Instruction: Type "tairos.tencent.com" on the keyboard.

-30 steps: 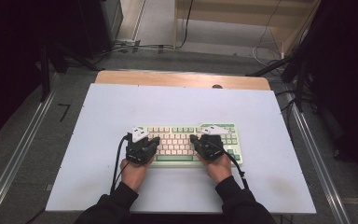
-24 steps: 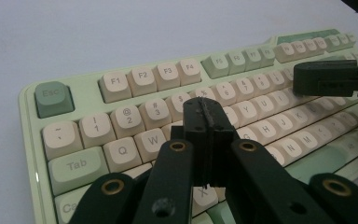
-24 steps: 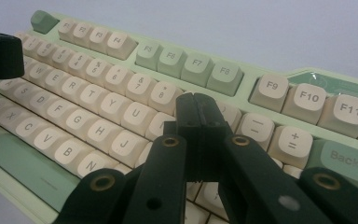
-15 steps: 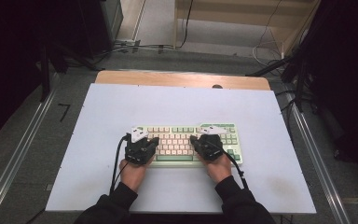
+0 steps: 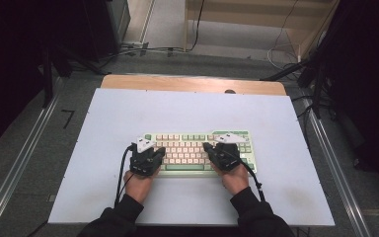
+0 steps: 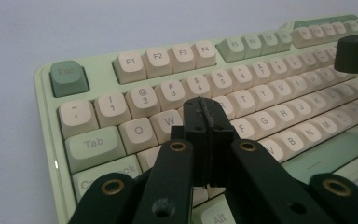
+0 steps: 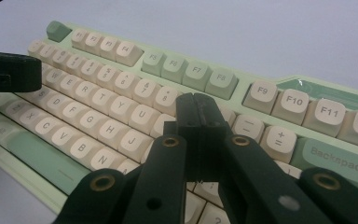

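1. Against the high view a second ago almost nothing has changed: both hands hold the same spots over the keyboard [image 5: 200, 150], which lies where it was on the white table [image 5: 103, 187]
2. The left gripper [image 6: 208, 108] has its jaws pressed fully together with nothing between them; the closed tip hovers low above the letter rows, the E and R keys just under and beyond it, Tab [image 6: 93, 143] off to its left
3. The right gripper [image 7: 196, 103] is likewise clamped shut and empty, its tip over the keys between U and the minus key, Backspace [image 7: 338, 161] to its right
4. Such stillness suggests typing with closed tips as pokers: a pause between presses, each tip poised to dip onto a key
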The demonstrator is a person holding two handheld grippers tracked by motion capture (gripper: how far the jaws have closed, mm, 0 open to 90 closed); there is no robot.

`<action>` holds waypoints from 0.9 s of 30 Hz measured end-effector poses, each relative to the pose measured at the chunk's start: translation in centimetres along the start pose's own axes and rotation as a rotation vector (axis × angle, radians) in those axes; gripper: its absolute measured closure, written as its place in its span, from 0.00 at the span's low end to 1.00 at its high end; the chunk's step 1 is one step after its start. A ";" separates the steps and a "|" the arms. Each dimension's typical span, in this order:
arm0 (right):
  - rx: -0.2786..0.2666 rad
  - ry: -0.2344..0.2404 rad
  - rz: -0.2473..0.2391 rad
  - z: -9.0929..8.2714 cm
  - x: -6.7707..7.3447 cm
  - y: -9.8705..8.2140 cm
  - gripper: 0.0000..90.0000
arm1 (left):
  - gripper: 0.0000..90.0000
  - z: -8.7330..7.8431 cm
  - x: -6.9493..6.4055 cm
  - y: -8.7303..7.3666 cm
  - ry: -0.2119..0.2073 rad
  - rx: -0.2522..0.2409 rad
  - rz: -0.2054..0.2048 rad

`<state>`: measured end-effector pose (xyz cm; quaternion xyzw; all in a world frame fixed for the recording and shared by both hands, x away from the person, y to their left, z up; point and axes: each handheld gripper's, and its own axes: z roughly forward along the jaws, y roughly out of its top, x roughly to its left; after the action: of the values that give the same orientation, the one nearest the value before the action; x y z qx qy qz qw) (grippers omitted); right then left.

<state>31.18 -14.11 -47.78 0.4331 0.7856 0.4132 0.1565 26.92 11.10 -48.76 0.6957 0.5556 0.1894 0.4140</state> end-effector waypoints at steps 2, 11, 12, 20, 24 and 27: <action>0.000 0.001 0.001 -0.1 0.0 0.0 0.97 | 1.00 0.1 0.0 -0.1 0.005 0.004 0.001; 0.001 -0.001 0.007 -0.2 -0.2 -0.1 0.97 | 1.00 0.6 -0.1 -0.3 0.023 0.037 0.033; 0.004 -0.001 0.007 -0.2 -0.2 -0.2 0.97 | 1.00 0.5 -0.1 -0.3 0.024 0.034 0.037; 0.006 -0.006 0.009 -0.5 -0.4 -0.5 0.97 | 1.00 -0.4 0.2 0.1 0.023 -0.024 0.014; 0.007 -0.004 0.011 -0.9 -0.6 -0.7 0.97 | 1.00 -0.5 0.2 0.2 0.019 -0.028 0.004; 0.011 -0.003 0.011 -1.1 -0.6 -1.0 0.97 | 1.00 -0.5 0.2 0.1 0.016 -0.027 0.003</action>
<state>30.30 -15.44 -47.99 0.4388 0.7854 0.4090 0.1528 26.70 11.46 -48.40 0.6894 0.5552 0.2031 0.4187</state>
